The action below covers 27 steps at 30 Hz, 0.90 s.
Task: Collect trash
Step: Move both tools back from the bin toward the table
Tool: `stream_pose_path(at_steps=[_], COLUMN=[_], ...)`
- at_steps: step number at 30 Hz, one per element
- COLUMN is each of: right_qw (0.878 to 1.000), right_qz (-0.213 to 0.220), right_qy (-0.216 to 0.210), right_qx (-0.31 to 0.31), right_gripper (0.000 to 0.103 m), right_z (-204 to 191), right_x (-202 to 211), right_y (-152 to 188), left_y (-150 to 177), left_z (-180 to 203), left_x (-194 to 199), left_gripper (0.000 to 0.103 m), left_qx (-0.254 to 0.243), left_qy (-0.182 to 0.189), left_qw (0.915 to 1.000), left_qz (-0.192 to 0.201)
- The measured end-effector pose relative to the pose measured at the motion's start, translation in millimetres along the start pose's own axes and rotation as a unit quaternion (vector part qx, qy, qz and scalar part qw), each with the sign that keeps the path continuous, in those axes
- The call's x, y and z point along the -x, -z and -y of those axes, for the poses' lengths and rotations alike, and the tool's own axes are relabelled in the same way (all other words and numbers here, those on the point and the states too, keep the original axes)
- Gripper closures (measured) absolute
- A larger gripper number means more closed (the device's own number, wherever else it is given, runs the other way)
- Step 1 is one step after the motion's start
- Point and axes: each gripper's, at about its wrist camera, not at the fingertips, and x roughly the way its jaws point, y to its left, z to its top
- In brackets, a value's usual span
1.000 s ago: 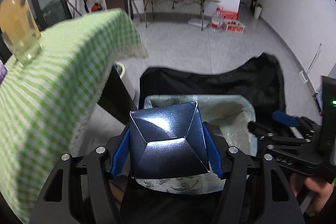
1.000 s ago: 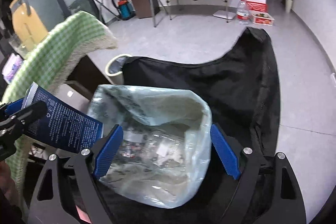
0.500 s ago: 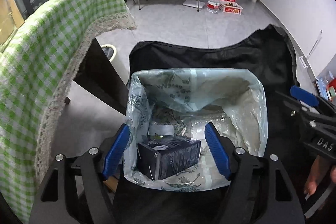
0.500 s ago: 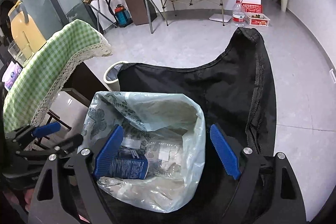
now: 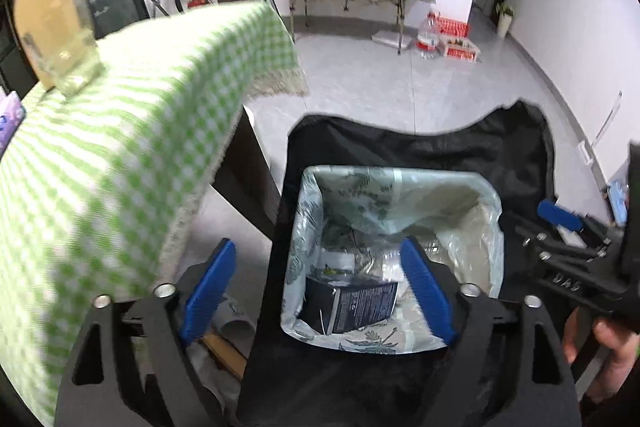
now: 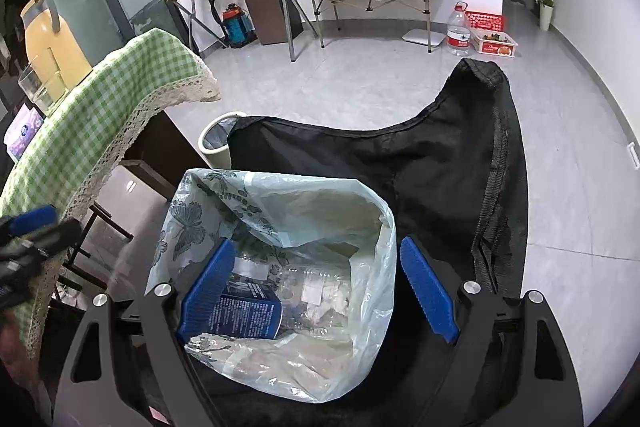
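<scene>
risk: we judge the thin trash bag [image 6: 360, 211] could snag on a blue finger [image 6: 426, 293] and spill | box [image 5: 352, 305] — inside the bag, below and between our left gripper [image 5: 316, 291] jaws, untouched | both grippers — right gripper [image 6: 316, 291] too — jaws apart, empty

Both wrist cameras look down from close above into the trash bag [image 5: 400, 195] [image 6: 280, 211], facing the far wall.
</scene>
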Motion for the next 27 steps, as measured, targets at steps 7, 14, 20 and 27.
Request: stream_pose_path(at_steps=[7,14,20,27], right_qw=[0.999,0.992,0.984,0.973], right_qz=[0.015,0.057,0.084,0.108], right_qy=[-0.007,-0.036,-0.058,-0.084], right_qx=[0.044,0.102,0.147,0.185], right_gripper=[0.021,0.021,0.021,0.021], right_z=[-36,-99,-146,-200], right_x=[19,53,76,100], right_y=[-8,-24,-29,-26], left_y=[2,16,36,69], left_z=[-22,-58,-101,-155], left_x=[71,149,197,238], left_gripper=[0.013,0.008,0.008,0.008], left_qx=[0.016,0.034,0.077,0.152], left_qy=[0.001,-0.022,-0.054,-0.077], left_qw=[0.9968,0.9858,0.9725,0.9527], left_qz=[0.078,0.163,0.213,0.252])
